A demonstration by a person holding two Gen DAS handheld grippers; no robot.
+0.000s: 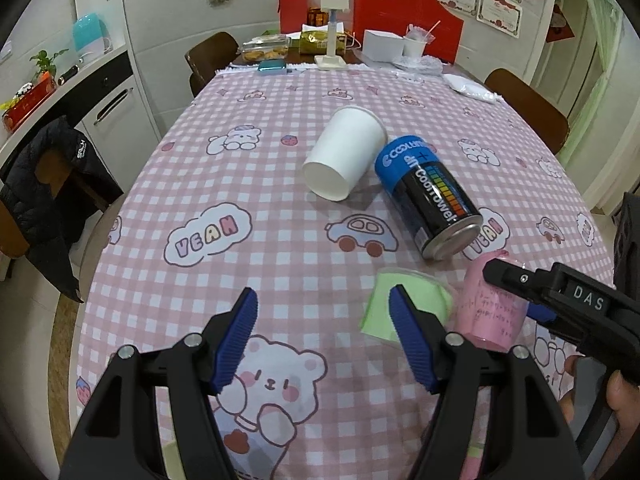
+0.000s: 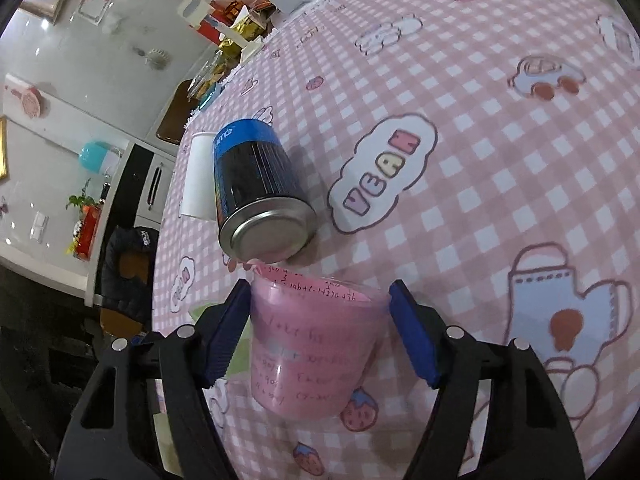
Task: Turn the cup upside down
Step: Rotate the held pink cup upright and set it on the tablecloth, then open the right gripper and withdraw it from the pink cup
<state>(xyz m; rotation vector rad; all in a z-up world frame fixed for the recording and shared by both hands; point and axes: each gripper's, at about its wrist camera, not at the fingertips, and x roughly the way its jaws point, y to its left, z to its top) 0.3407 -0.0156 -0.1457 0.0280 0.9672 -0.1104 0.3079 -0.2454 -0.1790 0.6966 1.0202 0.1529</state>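
While the pink cup [image 2: 316, 344] sits on the bench [image 2: 500, 184], it is between the two blue fingers [image 2: 224, 336] of the right hand-held gripper [image 2: 318, 340]. It is a clear cup with pink paper rolled up inside, and the paper has writing on it. The right hand-held gripper is open around the cup. One blue pad is just beside the cup on one side, and there is a small gap on the other side. I cannot tell if the pads touch it.

A green piece of paper [image 1: 404, 304] lies flat just beside the cup. A blue and black can [image 2: 256, 192] lies on its side near the cup, with its shiny metal end facing the cup. A white paper cup [image 1: 344, 152] lies on its side too, right next to the can on the far side.

The left hand-held gripper [image 1: 322, 340] is open and holds nothing. It hangs over the bench, and one of its blue pads is in front of the green paper. The bench has a pink checked cloth with bears, cars and strawberries on it. At the far end of the bench are a white box [image 1: 382, 45] and red bags [image 1: 404, 12].
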